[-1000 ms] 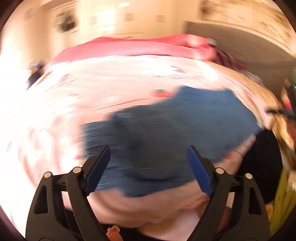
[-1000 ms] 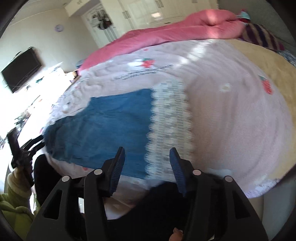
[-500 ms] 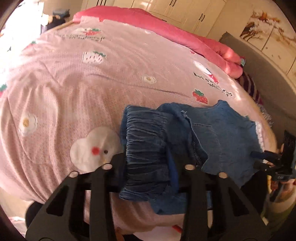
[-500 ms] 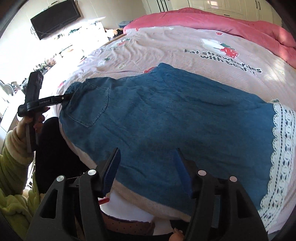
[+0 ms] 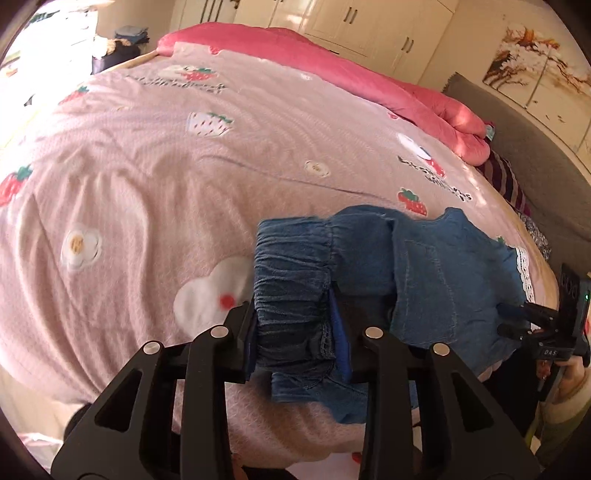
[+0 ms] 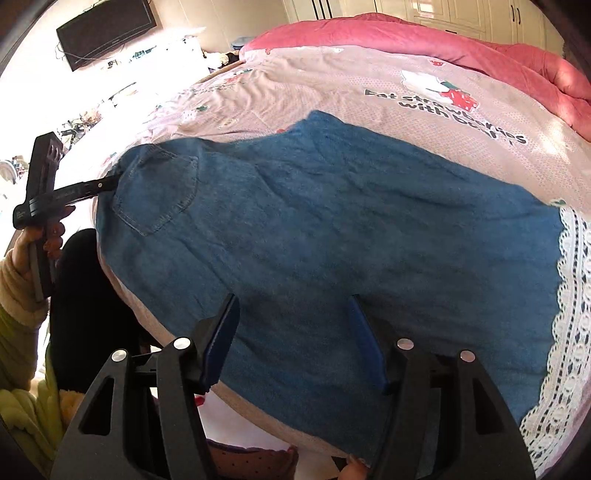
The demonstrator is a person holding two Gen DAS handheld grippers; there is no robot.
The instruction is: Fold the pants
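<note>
Blue denim pants (image 6: 332,221) lie flat on the pink bed, with a white lace hem (image 6: 569,314) at the right and a back pocket (image 6: 159,192) at the left. My left gripper (image 5: 295,332) grips the gathered elastic waistband (image 5: 291,266), bunched between its blue pads; its jaws are opening slightly. The right wrist view shows that left gripper (image 6: 107,182) at the waist corner. Just above the leg's near edge hovers my right gripper (image 6: 293,332), open, with flat denim under the gap. From the left wrist view, the right gripper (image 5: 508,321) sits at the far right.
A pink strawberry-print quilt (image 5: 184,166) covers the bed, with a rolled pink duvet (image 5: 369,81) along the far side and a grey headboard (image 5: 535,158) at the right. A wall television (image 6: 107,29) hangs at the far left. The person's hand (image 6: 40,236) holds the left gripper.
My left gripper closed on the waistband and lifted it off the quilt a little. My right gripper moved from the lace hem along the leg toward the waist, its jaws slightly wider.
</note>
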